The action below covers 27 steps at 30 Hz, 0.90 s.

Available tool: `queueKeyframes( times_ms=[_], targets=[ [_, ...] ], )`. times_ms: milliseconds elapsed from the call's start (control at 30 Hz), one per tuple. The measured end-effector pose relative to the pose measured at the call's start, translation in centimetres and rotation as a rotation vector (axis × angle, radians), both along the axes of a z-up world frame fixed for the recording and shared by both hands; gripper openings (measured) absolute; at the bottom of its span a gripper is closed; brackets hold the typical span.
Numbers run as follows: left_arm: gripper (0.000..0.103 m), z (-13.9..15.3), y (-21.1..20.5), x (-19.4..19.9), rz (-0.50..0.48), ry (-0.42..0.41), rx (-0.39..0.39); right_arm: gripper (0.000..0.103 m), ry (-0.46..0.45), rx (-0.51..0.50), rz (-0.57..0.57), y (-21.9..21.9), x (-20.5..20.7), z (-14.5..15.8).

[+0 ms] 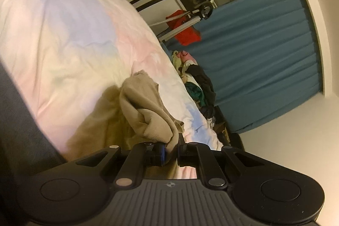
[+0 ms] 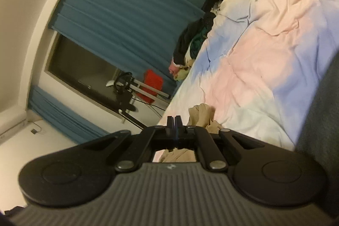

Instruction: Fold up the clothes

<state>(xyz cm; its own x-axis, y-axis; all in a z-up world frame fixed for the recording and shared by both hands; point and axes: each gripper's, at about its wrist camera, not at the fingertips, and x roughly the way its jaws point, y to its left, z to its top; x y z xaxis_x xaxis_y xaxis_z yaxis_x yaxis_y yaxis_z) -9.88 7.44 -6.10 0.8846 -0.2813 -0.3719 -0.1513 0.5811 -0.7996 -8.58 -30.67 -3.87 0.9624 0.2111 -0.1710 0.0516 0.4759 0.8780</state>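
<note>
A tan garment [image 1: 146,111] lies bunched on the pastel duvet [image 1: 63,39]. My left gripper [image 1: 171,147] is shut on a fold of the tan garment, which rises in a crumpled heap just ahead of the fingers. In the right wrist view, the same tan garment [image 2: 203,118] shows beside and under my right gripper [image 2: 174,122]. The right jaws are pressed together; a little tan cloth shows below them, but no cloth shows between the tips. The duvet [image 2: 264,46] fills the right side of that view.
A pile of dark, green and pink clothes [image 1: 197,86] sits at the bed's far edge, also in the right wrist view [image 2: 190,50]. Blue curtains [image 1: 264,60], a dark window [image 2: 84,69] and a stand with a red item [image 1: 186,29] stand beyond the bed.
</note>
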Motion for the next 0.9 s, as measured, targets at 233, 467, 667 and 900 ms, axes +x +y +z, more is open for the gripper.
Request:
queueKeyframes(
  times_ms=[233,467,667,900],
  targets=[
    [0.01,-0.3,0.2,-1.0,0.009,0.003,0.0,0.008,0.249,0.108,0.222,1.9,2.7,-2.0],
    [0.01,-0.6,0.6,-1.4,0.004,0.003,-0.007,0.093,0.403,0.328,0.439,7.3,1.1,-4.3],
    [0.01,-0.8,0.9,-1.3,-0.001,-0.004,0.008,0.093,0.498,0.51,0.471,9.8,1.4,-6.9],
    [0.01,-1.2,1.7,-1.4,-0.01,-0.03,-0.05,0.09,0.623,0.585,0.357,10.9,2.4,-9.8]
  ],
)
